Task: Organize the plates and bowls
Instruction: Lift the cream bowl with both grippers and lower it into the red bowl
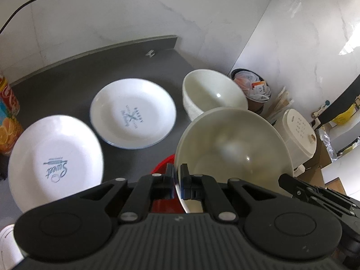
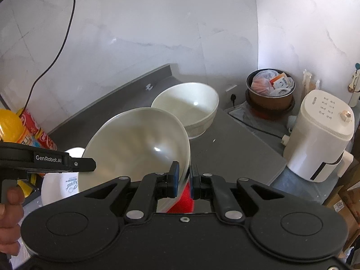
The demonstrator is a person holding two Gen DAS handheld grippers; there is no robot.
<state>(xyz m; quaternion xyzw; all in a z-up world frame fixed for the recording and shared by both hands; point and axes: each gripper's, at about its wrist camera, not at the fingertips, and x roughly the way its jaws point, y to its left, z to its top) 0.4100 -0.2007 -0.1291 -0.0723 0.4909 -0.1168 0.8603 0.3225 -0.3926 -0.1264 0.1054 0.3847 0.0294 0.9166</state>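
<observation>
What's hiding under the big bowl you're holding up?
Something red peeks out beneath the held bowl, which both hand-held grippers pinch by the rim. The bowl covers most of it, so I cannot tell what it is.

A dark grey surface [image 1: 67, 72] carries two white printed plates [image 1: 132, 113] [image 1: 55, 166] at nine and eleven o'clock, a cream bowl [image 1: 211, 93] at one, and drink cartons [image 1: 7, 117] far left.

A: bowl count?
B: 2 cream bowls: one lifted [image 1: 234, 144], one on the counter [image 1: 213, 94].
A: plates?
B: 2 printed white plates: "Sweet" [image 1: 55, 162], "Bakery" [image 1: 132, 112]. Plus 2 grippers: left [image 1: 177, 175], right [image 2: 184, 176].
</observation>
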